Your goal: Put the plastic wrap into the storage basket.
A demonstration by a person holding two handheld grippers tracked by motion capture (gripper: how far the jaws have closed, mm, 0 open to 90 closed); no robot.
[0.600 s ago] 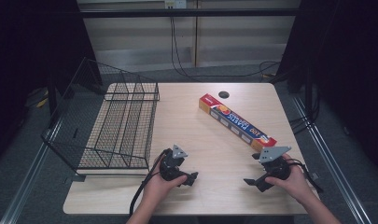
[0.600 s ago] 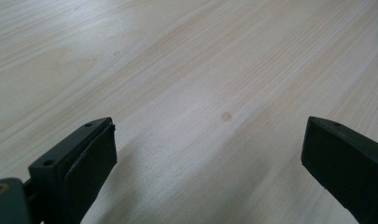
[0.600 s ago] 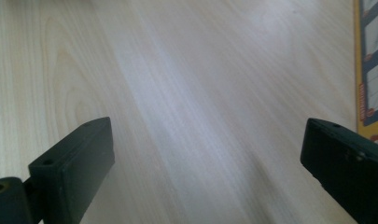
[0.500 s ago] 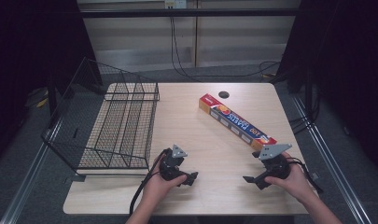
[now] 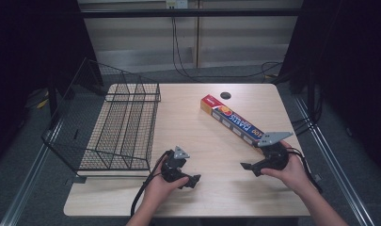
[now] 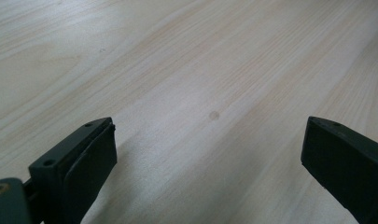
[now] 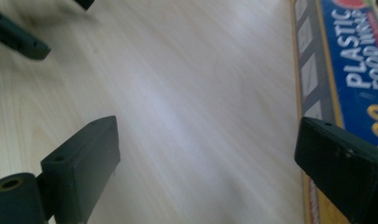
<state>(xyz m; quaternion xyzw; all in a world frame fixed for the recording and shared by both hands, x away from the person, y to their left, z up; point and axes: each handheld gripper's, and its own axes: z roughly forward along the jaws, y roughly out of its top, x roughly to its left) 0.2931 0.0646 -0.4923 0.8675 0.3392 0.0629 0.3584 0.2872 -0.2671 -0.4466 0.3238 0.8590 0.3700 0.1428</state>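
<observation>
Nearest, at the near edge of the table (image 5: 193, 122), the left tool (image 5: 190, 180) rests low with its jaws spread wide over bare wood, holding nothing. To the right, the right tool (image 5: 248, 167) also has its jaws spread and empty, and it sits just beside the near end of the plastic food wrap box (image 5: 233, 122). The box lies flat and runs diagonally toward the far middle of the table. Farther left stands a black wire basket (image 5: 117, 127), overhanging the table's left edge.

A black wire basket (image 5: 117, 125) sits on the table's (image 5: 193, 127) left side.
</observation>
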